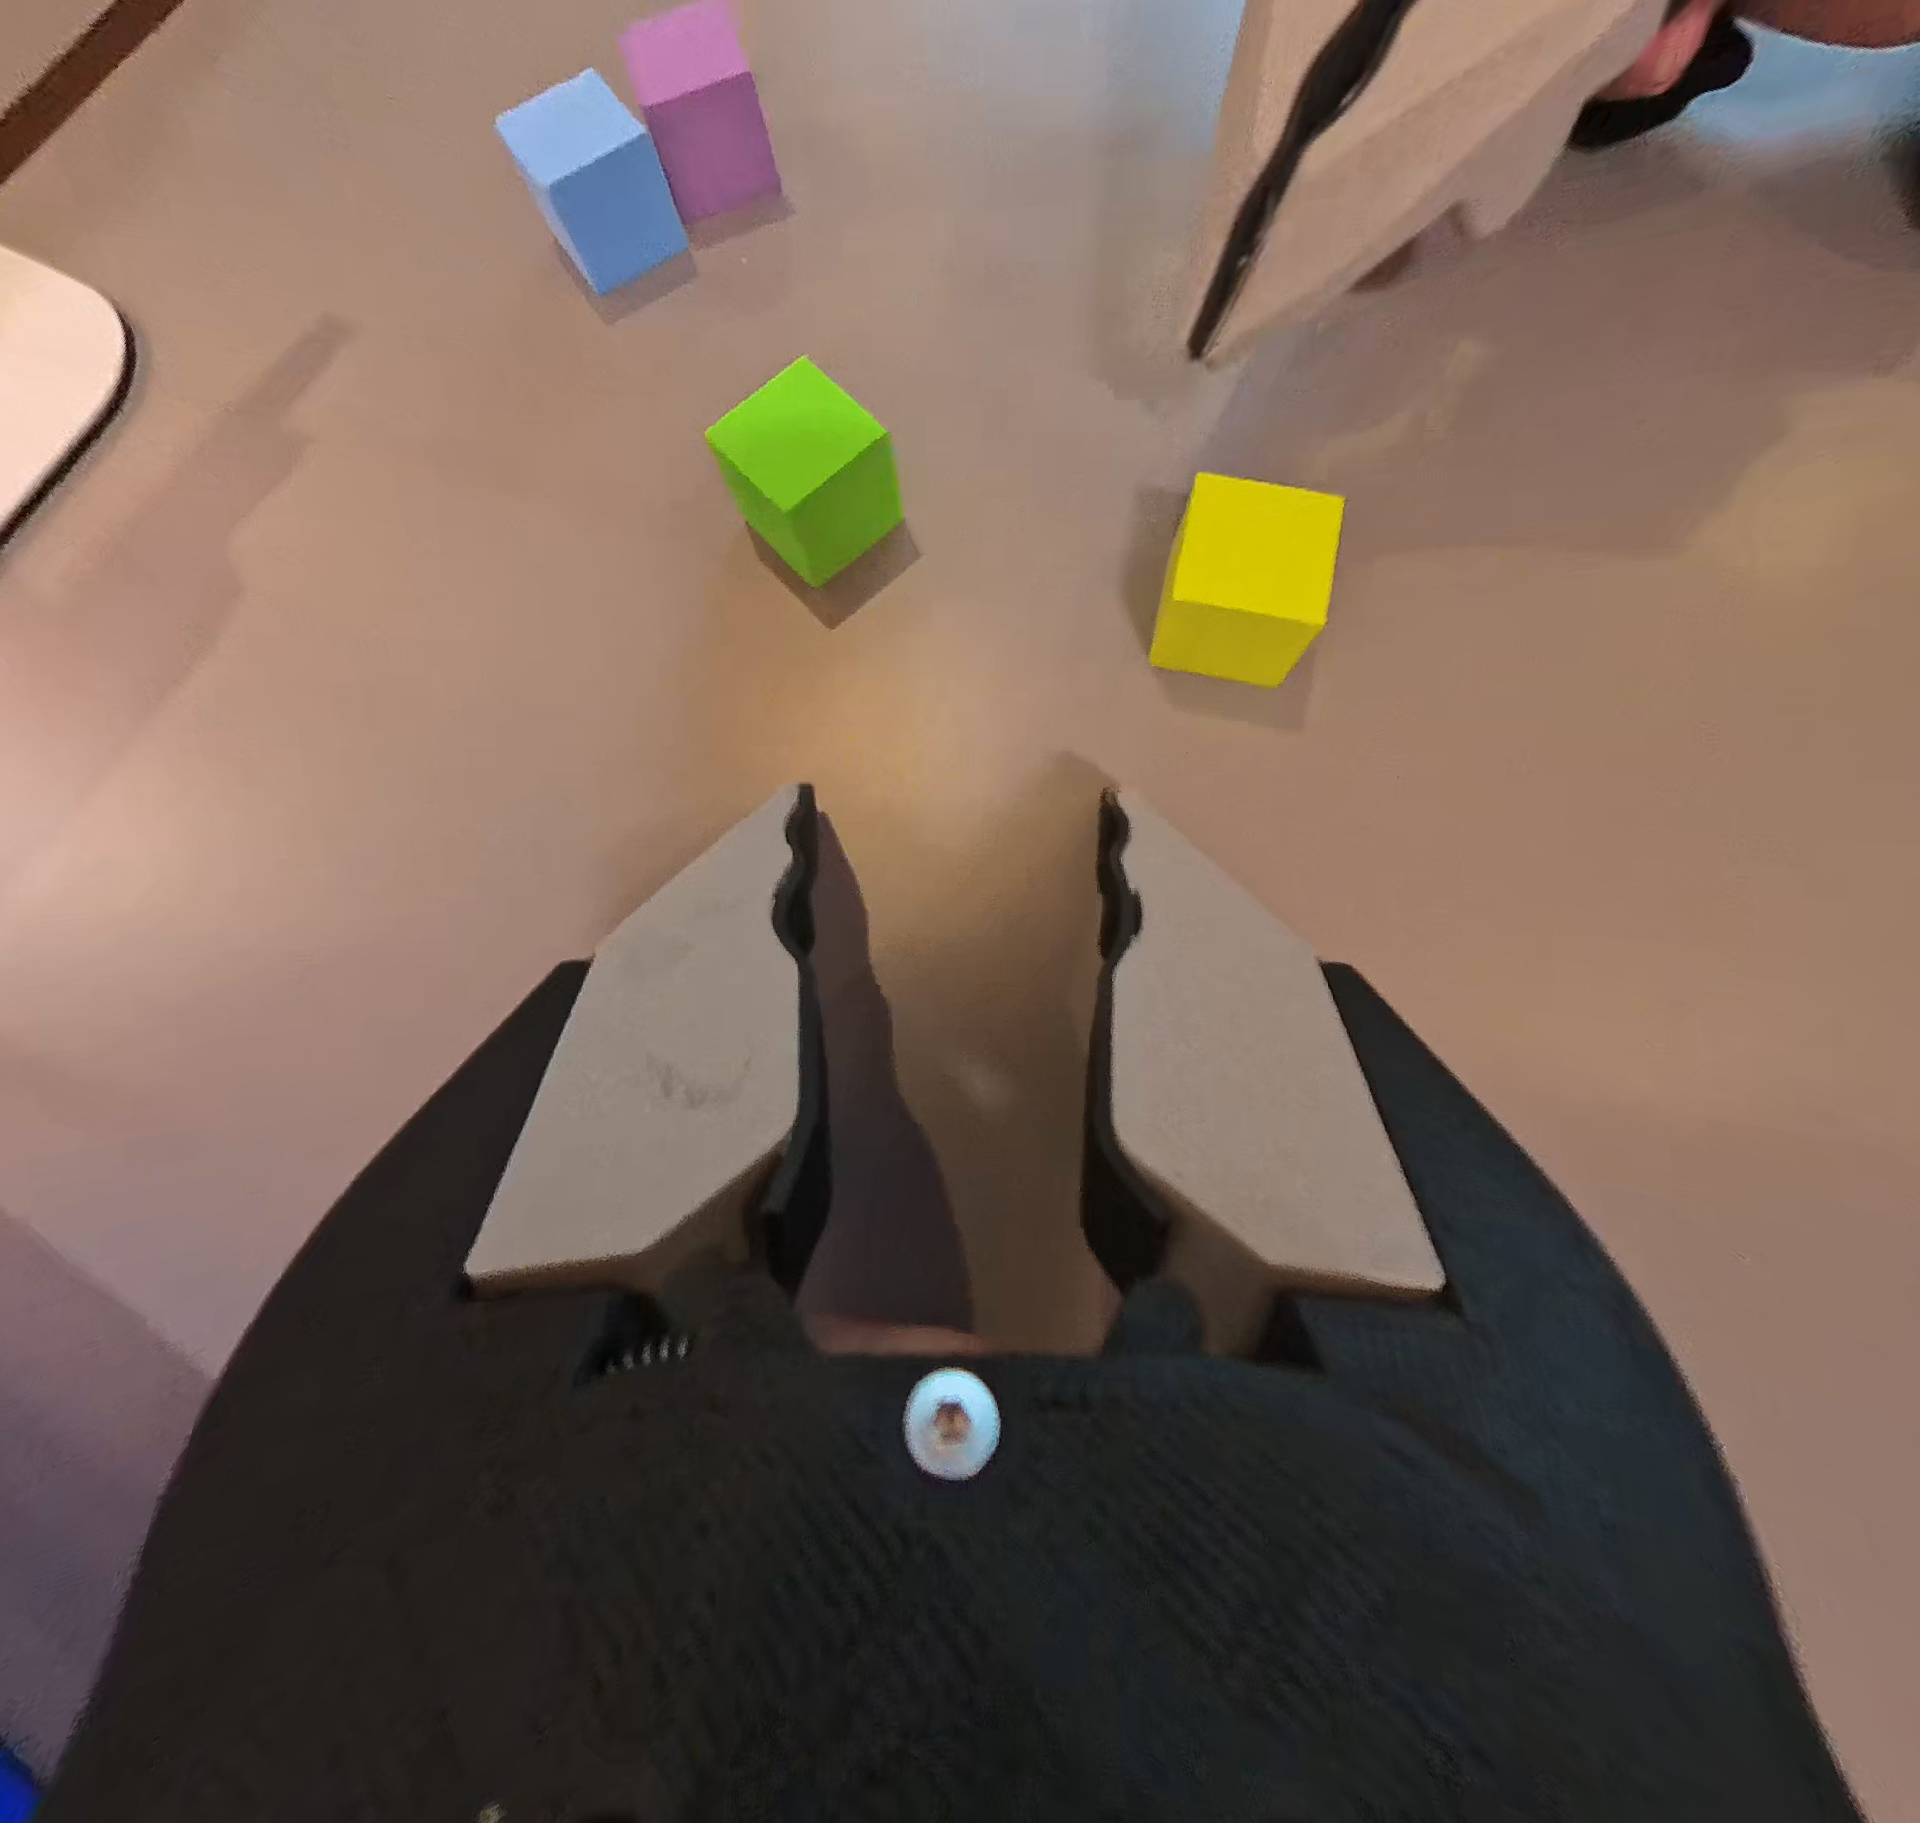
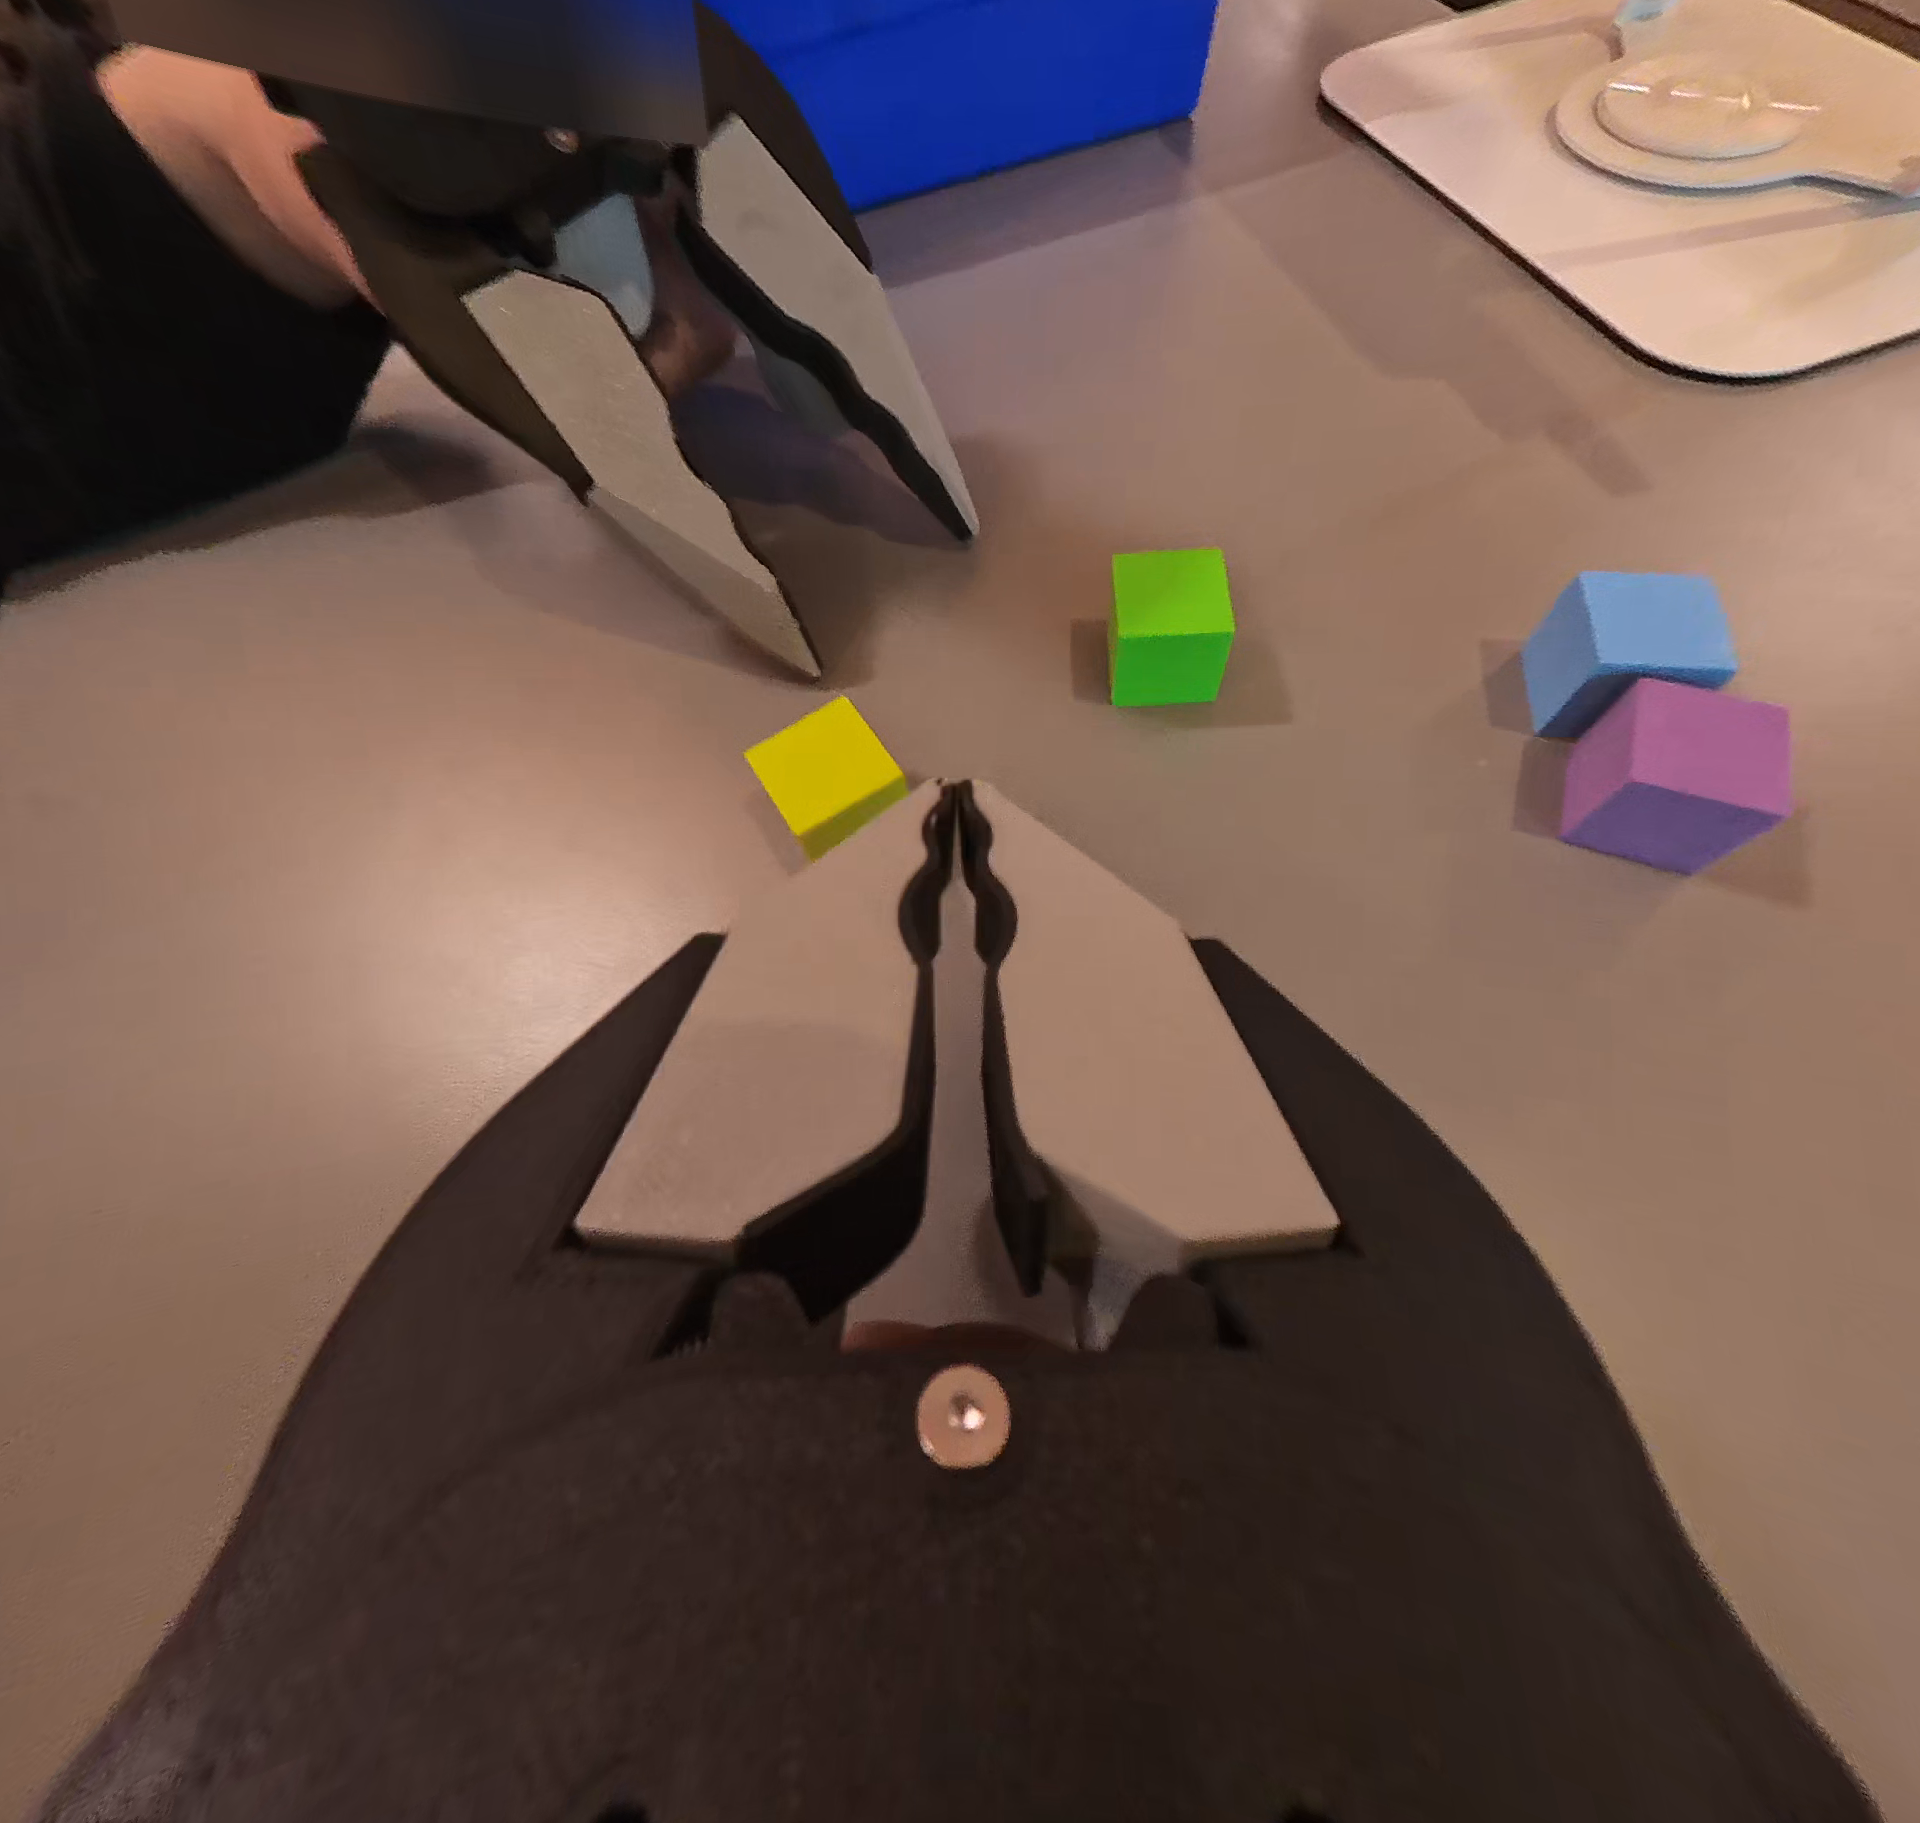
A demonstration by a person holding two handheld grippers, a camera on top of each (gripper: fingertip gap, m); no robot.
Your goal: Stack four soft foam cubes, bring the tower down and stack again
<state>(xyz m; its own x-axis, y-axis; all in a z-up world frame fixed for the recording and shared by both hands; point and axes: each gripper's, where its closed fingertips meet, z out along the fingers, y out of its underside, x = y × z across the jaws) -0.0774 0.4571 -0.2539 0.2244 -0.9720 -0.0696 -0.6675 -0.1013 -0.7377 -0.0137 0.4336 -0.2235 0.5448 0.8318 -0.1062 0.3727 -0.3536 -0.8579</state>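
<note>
All four soft foam cubes sit loose on the tan tabletop (image 1: 1558,838): yellow cube (image 1: 1247,573), green cube (image 1: 805,469), and light blue cube (image 1: 592,178) touching purple cube (image 1: 701,106), no tower yet. My left gripper (image 1: 956,807) is spread and empty, my right gripper (image 2: 956,791) pressed together just beside yellow. Risks: closed tips nudge yellow away (foam slides easily), and grabbing blue drags purple along.

We see a smooth beige table (image 2: 312,942). On it lie four foam cubes: yellow cube (image 2: 824,774), green cube (image 2: 1171,626), and blue cube (image 2: 1626,647) touching purple cube (image 2: 1675,774). A blue box (image 2: 966,38) and a white stand base (image 2: 1621,215) also rest there.
</note>
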